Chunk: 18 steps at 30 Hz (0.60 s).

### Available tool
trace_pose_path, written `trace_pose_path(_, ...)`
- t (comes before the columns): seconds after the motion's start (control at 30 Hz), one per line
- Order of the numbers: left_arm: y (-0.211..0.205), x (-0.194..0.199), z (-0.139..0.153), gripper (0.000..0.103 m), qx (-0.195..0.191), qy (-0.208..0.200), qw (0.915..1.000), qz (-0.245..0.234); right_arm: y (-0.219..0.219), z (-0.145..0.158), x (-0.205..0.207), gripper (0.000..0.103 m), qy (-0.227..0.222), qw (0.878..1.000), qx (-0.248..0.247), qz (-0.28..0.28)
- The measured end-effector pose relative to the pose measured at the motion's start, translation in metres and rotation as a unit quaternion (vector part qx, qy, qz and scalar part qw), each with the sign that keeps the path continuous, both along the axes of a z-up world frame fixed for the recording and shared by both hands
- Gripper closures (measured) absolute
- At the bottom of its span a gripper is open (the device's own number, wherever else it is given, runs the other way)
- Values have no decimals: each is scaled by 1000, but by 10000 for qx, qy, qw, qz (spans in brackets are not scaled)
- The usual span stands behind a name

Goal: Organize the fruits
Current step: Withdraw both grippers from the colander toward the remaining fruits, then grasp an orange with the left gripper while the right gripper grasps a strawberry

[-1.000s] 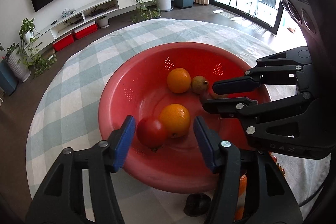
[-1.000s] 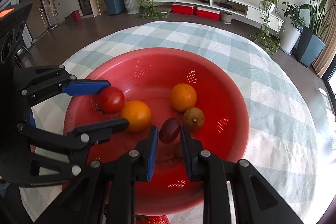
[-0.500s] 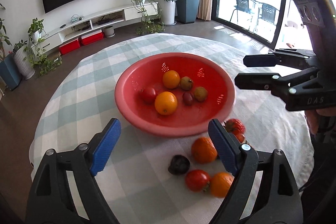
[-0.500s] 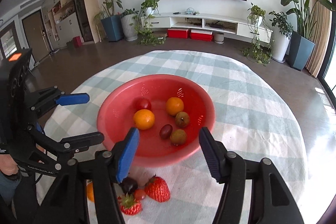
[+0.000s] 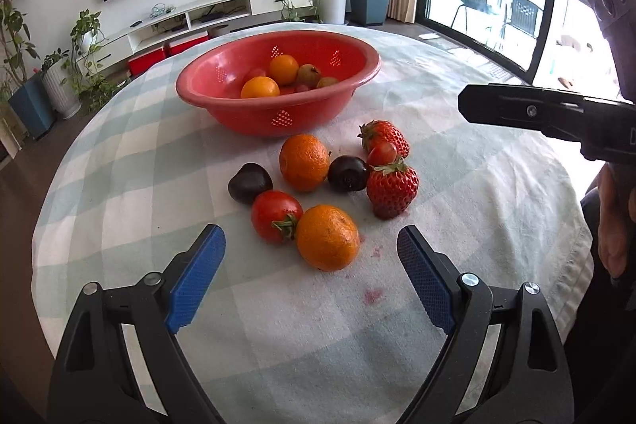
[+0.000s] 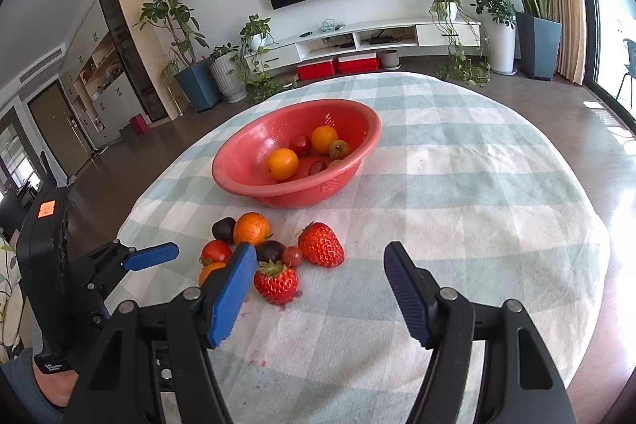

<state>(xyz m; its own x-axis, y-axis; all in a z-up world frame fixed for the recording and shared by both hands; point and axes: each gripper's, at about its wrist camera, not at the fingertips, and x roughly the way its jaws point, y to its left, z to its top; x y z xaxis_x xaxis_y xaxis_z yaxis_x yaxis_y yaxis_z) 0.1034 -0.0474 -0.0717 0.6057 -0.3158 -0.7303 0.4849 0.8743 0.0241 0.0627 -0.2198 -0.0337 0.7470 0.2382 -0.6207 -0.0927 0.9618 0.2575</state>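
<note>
A red colander bowl holds two oranges, a tomato and several small fruits. Loose fruit lies on the cloth in front of it: a near orange, a tomato, a second orange, two dark plums, two strawberries and a small red fruit. My left gripper is open and empty, just short of the near orange. My right gripper is open and empty, above the cloth right of the pile; the near strawberry lies by its left finger.
The round table has a green-and-white checked cloth with small red juice stains near the front. The right gripper's arm reaches in at the right of the left wrist view. Floor, plants and a TV unit lie beyond the table.
Both grippers have pulled back from the bowl toward the table's front. The right gripper let go of the small dark fruit into the bowl and opened wide. The loose fruit pile came into view.
</note>
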Motion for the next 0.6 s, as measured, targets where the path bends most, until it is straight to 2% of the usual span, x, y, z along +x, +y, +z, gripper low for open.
trace_pose_path(0.03,-2,1,0,18,-23,13,10000,13,1,0,-1,33,-15,10000,23,4)
trace_pose_path(0.1,-4,2,-1,35,44,7,10000,51,-1,-4,-2,33,-22,10000,24,5)
trace_pose_path(0.13,-5,3,-2,39,85,14,9999,80,-2,-4,-2,33,-27,10000,34,-2)
trace_pose_path(0.17,-5,5,-2,48,120,24,9998,138,-3,-5,-2,33,-35,10000,56,-19)
trace_pose_path(0.2,-5,5,-3,50,109,55,9998,172,-3,-5,-3,33,-32,10000,77,-42)
trace_pose_path(0.37,-8,5,-2,50,212,3,9996,210,-10,-8,-3,33,-11,9998,166,-116)
trace_pose_path(0.6,-17,11,-7,42,342,65,9991,251,-10,-10,-4,33,18,9998,150,-96)
